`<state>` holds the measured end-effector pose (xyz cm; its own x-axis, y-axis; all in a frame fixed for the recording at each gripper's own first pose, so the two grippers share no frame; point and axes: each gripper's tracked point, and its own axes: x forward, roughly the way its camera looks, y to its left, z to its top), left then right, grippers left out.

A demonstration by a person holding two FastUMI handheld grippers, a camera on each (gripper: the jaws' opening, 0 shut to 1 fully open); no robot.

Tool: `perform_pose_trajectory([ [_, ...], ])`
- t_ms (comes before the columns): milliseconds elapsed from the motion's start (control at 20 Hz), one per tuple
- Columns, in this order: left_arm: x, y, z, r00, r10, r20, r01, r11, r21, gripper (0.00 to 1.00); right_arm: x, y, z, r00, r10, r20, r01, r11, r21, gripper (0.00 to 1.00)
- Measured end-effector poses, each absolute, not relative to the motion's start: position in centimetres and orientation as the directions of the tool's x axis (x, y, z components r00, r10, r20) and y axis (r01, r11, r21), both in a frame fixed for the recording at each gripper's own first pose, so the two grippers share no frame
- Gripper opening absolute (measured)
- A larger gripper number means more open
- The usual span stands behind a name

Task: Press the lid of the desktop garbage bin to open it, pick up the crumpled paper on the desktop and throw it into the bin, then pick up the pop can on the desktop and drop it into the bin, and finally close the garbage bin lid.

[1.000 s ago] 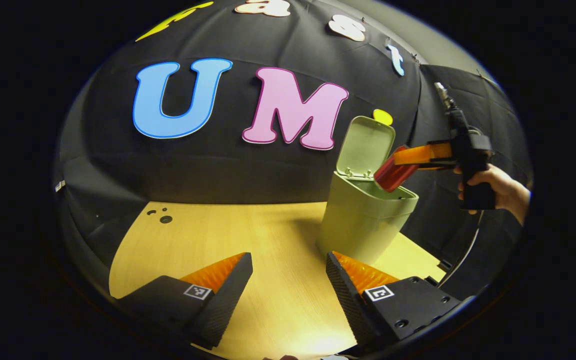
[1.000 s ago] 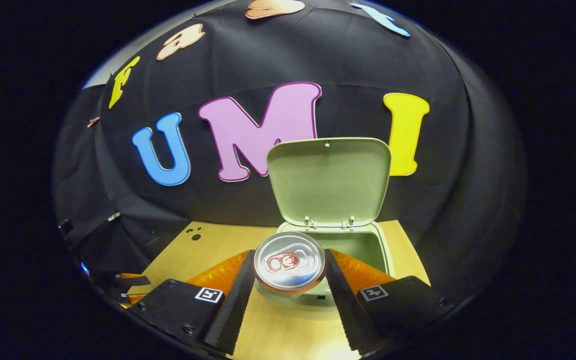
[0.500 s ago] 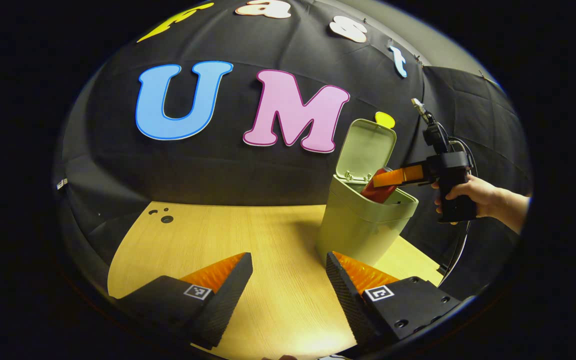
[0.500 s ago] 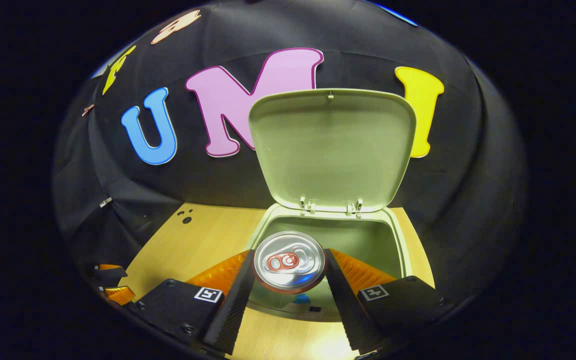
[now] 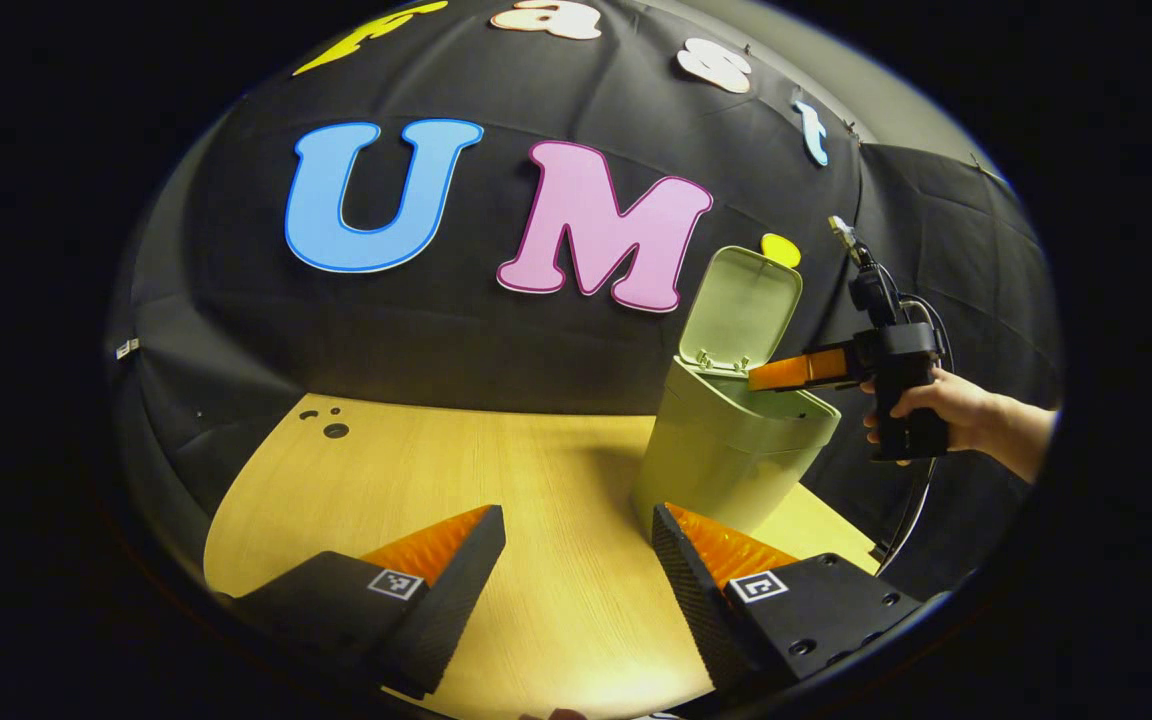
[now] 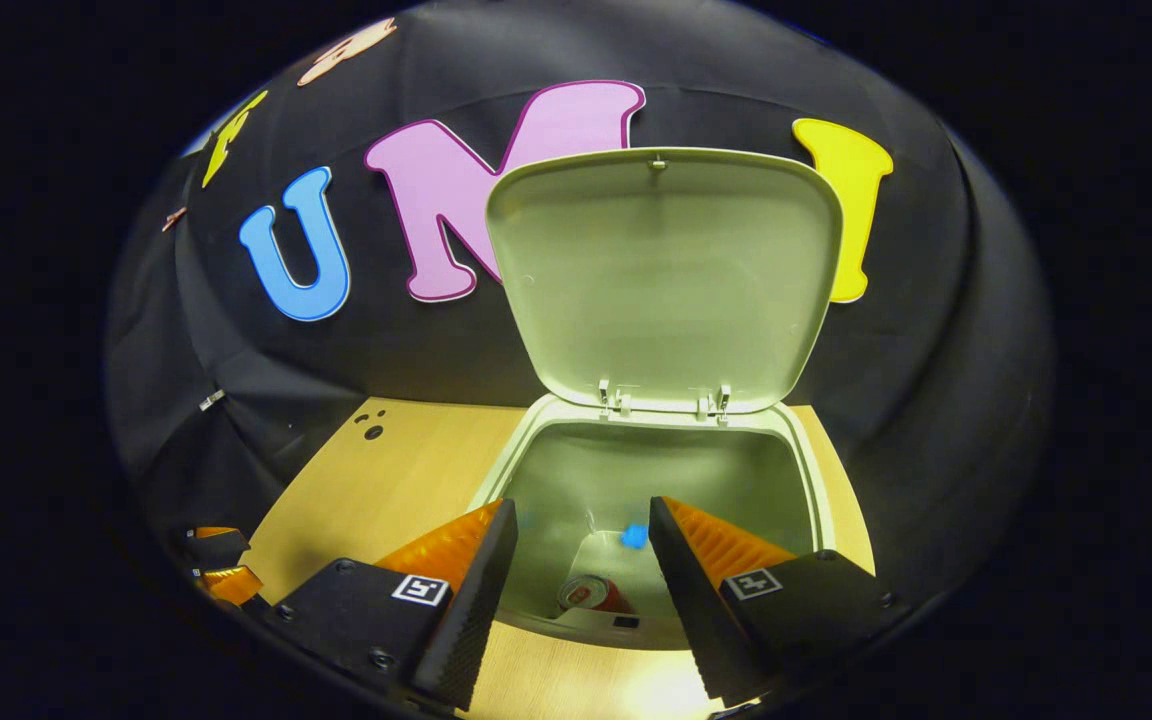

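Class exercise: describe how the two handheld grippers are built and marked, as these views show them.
Each gripper, left gripper and right gripper, has two wedge-shaped fingers with ribbed inner faces on black blocks bearing small square black-and-white tags. Seen from afar, the right one has a black pistol handle and a trailing cable.

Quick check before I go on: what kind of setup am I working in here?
Likely a staged recording booth, not a home: black cloth wall, a bare wooden tabletop, and one green desktop bin with its lid up.

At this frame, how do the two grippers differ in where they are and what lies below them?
The right gripper hovers over the open bin, with the can lying inside below it; the left gripper sits low over the bare table, short of the bin. The right gripper points into the bin mouth; the left points along the tabletop. Both are open and hold nothing.
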<state>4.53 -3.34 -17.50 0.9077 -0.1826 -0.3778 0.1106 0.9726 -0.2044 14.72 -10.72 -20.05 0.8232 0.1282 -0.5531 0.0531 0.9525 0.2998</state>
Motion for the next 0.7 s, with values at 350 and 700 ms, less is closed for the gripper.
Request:
perform_pose_trajectory([
  [350, 3.9, -4.0, -17.6, 0.9, -0.204, -0.384, 0.138, 0.972, -0.192, 0.95, 13.4, -11.6, -17.0, 0.862, 0.101, -0.497, 0.077, 0.942, 0.325, 0.85],
  [700, 3.1, -3.6, -17.6, 0.897, -0.214, -0.387, 0.156, 0.972, -0.176, 0.95, 12.1, -12.0, -13.7, 0.891, 0.059, -0.45, 0.078, 0.957, 0.279, 0.97],
])
